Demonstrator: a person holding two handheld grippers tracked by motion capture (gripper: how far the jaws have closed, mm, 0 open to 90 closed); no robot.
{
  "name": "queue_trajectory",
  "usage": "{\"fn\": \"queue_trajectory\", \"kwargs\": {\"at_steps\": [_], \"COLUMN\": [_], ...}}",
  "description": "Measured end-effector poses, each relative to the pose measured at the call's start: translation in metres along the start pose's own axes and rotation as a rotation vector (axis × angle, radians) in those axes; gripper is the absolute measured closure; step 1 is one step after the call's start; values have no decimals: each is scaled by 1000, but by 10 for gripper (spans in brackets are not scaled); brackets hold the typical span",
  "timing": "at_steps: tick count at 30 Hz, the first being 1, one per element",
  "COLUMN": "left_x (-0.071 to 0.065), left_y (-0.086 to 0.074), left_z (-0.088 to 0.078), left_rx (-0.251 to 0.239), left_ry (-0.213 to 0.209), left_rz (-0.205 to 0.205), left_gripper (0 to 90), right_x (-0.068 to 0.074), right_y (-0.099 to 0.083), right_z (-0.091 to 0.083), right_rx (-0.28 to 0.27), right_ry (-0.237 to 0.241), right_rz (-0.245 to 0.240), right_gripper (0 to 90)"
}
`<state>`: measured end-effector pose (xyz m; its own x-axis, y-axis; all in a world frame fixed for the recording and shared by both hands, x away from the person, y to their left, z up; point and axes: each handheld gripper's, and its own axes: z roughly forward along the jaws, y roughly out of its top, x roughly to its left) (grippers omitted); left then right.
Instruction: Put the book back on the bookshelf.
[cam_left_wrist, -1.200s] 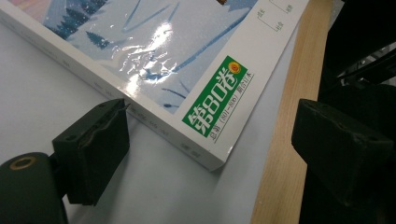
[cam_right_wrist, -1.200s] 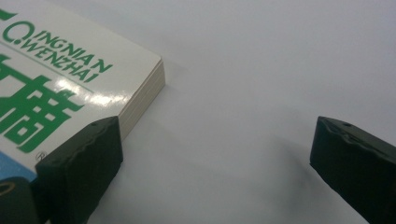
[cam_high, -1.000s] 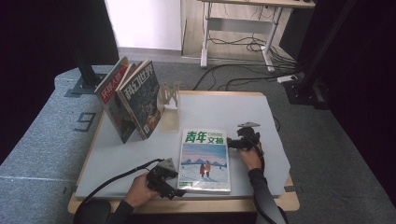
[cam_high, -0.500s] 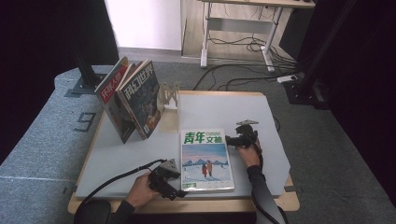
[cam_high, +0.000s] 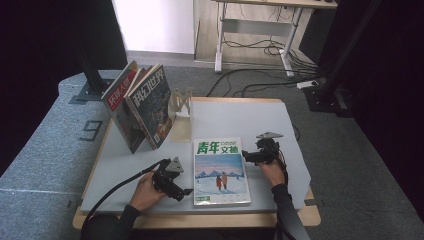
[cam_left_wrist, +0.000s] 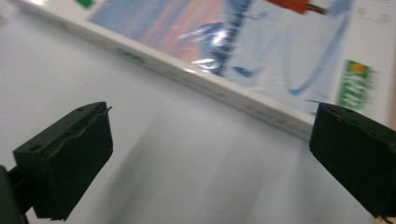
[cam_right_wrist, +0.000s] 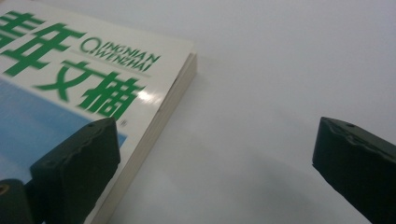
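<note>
I read green Chinese characters and "QINGNIAN WENZHAI" on the magazine (cam_high: 221, 171), which lies flat at centre of the high view on the white table (cam_high: 240, 117). My left gripper (cam_high: 186, 191) sits just off its lower left corner, jaws spread with only bare tabletop between them; they have just been opening. In the left gripper view the magazine's spine (cam_left_wrist: 205, 79) runs diagonally across the upper frame. My right gripper (cam_high: 245, 156) stands by its right edge, jaws also spread and just opened, nothing pinched. At upper left, two magazines (cam_high: 140, 107) lean against a wooden stand (cam_high: 181, 102). Open table lies right of the stand.
</note>
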<state>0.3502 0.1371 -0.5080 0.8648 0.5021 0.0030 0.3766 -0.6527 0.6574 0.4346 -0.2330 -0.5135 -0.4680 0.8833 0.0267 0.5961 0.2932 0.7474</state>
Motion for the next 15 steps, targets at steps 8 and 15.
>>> {"fn": "queue_trajectory", "kwargs": {"at_steps": [8, 15], "left_x": [22, 26], "left_y": [-14, -20], "left_z": [4, 9], "left_rx": [-25, -3], "left_ry": [59, 93], "left_rz": [-73, -73], "left_gripper": [0, 0], "right_x": [10, 23], "right_y": [-13, -19], "right_z": [-15, -23], "right_rx": [-2, 2], "right_ry": [62, 119], "right_rz": [-23, -47], "right_gripper": [0, 0]}}
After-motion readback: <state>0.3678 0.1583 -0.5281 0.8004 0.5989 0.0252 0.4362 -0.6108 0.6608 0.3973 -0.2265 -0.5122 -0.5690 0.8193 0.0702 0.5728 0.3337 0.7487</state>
